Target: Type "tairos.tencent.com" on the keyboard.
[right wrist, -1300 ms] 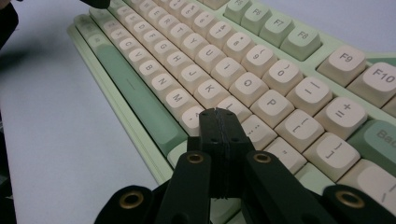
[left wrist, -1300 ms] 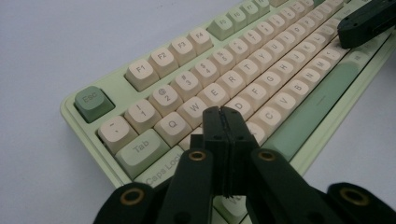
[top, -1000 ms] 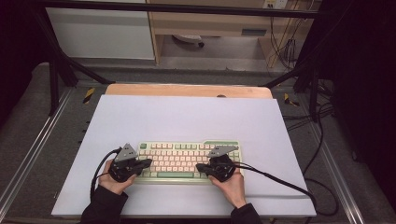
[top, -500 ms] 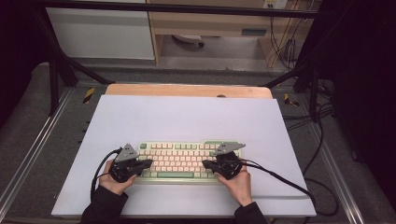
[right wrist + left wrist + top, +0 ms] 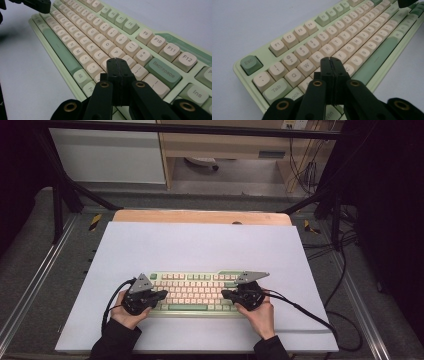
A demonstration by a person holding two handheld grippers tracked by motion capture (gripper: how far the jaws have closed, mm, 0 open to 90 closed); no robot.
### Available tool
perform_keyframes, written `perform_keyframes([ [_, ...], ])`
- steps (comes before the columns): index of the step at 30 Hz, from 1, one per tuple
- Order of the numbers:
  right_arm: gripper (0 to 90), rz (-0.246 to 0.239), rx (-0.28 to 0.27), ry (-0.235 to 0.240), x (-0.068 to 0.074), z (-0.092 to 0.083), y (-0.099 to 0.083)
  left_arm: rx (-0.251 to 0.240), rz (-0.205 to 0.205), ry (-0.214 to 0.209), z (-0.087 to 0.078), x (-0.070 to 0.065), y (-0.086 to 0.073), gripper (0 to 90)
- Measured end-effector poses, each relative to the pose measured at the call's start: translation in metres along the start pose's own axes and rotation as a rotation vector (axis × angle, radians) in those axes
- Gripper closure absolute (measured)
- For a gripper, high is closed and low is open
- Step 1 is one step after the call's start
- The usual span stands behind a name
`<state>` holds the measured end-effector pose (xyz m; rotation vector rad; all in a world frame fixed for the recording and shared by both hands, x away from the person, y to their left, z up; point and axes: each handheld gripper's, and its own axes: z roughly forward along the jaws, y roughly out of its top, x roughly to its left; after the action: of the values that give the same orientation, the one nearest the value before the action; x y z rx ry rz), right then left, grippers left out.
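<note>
The pale green mechanical keyboard with cream and sage keycaps [image 5: 194,292] lies flat near the front edge of the light lavender table mat [image 5: 200,245], at about six o'clock on the mat in the high view. Over the past second the right gripper [image 5: 226,294] has shifted slightly: its grey three-cornered plate stood toward the keyboard's far right corner before and has swung a little, while the hand behind it sits much where it was. The left gripper [image 5: 162,294] looks unmoved at the keyboard's nine o'clock end.

Both pairs of jaws are pressed tight together with nothing between them. In the left gripper view the closed tip [image 5: 331,61] hovers over the home-row letters around D and F; in the right gripper view the closed tip [image 5: 115,62] sits near the keys just past P and L.

Such a small adjustment suggests that the person is lining closed tips up as pointed pokers for key presses, the right one settling on its target. Whether either tip touches a key cannot be told.
</note>
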<state>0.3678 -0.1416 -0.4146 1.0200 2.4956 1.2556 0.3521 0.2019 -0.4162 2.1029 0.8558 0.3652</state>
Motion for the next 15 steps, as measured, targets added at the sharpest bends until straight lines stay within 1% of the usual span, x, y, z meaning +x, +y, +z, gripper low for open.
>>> perform_keyframes([
  [2,90.0,0.002,-0.001,0.003,0.000,0.000,0.000,0.000,0.003,0.000,0.001,-0.001,0.002,89.1],
  [4,90.0,0.003,0.000,0.002,0.000,0.000,0.000,-0.002,-0.003,-0.003,0.002,-0.002,0.004,89.0],
  [15,90.0,0.000,0.007,0.009,0.000,0.000,-0.001,-0.003,0.010,-0.007,0.013,-0.009,0.019,89.0],
])
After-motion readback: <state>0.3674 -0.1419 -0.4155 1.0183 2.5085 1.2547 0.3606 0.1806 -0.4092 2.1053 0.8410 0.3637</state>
